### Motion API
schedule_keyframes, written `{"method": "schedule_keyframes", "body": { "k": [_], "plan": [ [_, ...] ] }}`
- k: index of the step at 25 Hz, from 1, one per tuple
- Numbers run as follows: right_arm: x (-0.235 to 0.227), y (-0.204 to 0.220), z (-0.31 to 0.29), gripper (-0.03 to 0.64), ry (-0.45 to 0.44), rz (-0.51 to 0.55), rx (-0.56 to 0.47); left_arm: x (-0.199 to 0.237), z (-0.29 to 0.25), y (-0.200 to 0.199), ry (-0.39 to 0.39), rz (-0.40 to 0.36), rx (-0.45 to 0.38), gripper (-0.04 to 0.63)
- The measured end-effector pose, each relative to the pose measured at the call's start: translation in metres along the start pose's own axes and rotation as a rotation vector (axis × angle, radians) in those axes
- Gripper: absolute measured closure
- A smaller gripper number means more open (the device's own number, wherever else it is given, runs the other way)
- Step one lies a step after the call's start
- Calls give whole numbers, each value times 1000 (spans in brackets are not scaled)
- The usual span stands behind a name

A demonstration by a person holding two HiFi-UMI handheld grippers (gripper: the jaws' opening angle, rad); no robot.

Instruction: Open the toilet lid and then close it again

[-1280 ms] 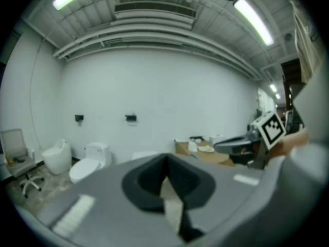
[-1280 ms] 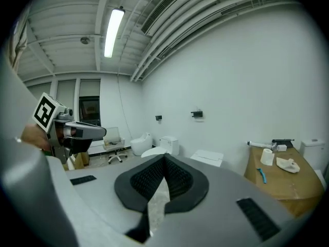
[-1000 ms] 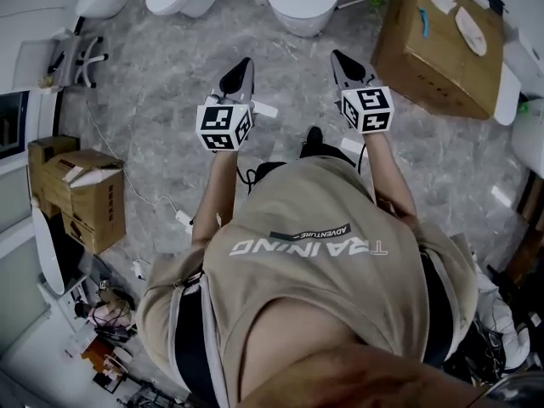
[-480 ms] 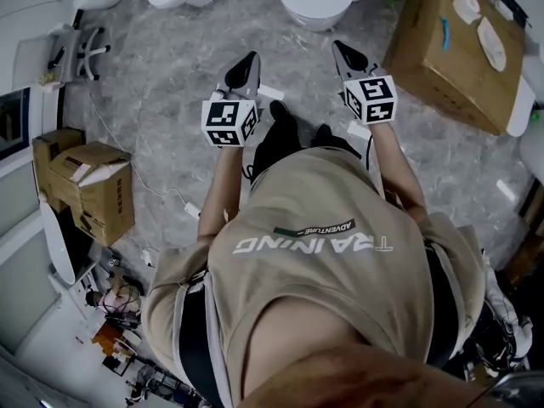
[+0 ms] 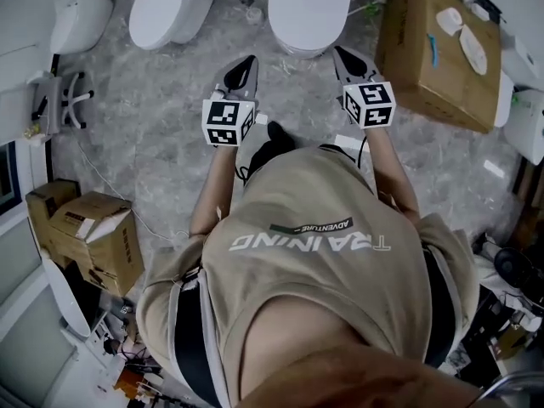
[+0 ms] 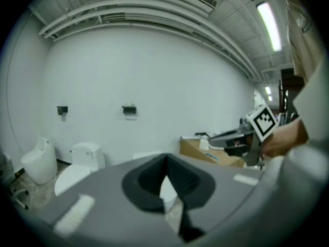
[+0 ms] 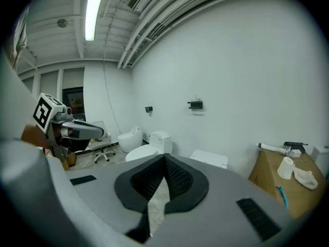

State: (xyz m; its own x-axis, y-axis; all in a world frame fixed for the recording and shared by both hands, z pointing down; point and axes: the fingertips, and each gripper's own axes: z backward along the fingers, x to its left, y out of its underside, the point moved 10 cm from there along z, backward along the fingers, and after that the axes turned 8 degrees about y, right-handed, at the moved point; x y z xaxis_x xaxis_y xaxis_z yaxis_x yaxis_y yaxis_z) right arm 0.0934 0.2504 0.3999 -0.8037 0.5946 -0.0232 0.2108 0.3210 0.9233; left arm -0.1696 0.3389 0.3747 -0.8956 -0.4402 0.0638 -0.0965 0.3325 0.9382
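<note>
Three white toilets stand along the far wall. The middle toilet (image 5: 310, 5) has its lid down and lies straight ahead of both grippers. My left gripper (image 5: 246, 61) is shut and empty, a short way in front of the bowl's left side. My right gripper (image 5: 337, 52) is also shut and empty, close to the bowl's front right edge without touching it. In the left gripper view the left gripper (image 6: 165, 159) points at the white wall, with a toilet (image 6: 78, 168) to its left. In the right gripper view the right gripper (image 7: 165, 156) partly hides the middle toilet (image 7: 209, 158).
A large cardboard box (image 5: 425, 58) with white items on top stands right of the middle toilet. Two more toilets (image 5: 170, 7) and an office chair base (image 5: 64, 100) are at the left. Stacked cardboard boxes (image 5: 93, 232) and cables lie at the lower left on the marble floor.
The person has stepped forward, so the toilets now show more fully and sit closer to both grippers. Both grippers stay shut and level.
</note>
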Motion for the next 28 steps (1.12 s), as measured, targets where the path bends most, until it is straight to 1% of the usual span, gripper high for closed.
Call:
{"method": "schedule_keyframes", "body": {
  "k": [3,4,5,7,10,12,18,20,23,28],
  "plan": [
    [14,-11,-24,606,42,-16,12,34,-4,-3,28,-75,13,592],
    [17,-13,-31,606,57,-26,16,43,-7,-2,39,-85,17,592],
    [20,-14,-36,606,69,-39,20,51,-10,0,48,-81,17,592],
    [24,-13,-43,606,81,-53,34,64,-18,2,57,-48,10,592],
    [22,-10,-50,606,86,-35,64,72,-31,4,66,-9,-6,592],
    [15,-10,-56,606,97,-27,76,79,-42,4,76,-4,-7,592],
    [-10,-4,-72,606,124,-50,100,94,-73,-4,93,11,20,592],
    [-22,1,-80,606,127,-72,101,95,-85,-12,100,-3,28,592],
    [-40,3,-101,606,134,-105,82,108,-106,-29,105,-47,49,592],
    [-83,-12,-142,606,139,-113,37,134,-160,-64,99,-90,62,592]
  ]
}}
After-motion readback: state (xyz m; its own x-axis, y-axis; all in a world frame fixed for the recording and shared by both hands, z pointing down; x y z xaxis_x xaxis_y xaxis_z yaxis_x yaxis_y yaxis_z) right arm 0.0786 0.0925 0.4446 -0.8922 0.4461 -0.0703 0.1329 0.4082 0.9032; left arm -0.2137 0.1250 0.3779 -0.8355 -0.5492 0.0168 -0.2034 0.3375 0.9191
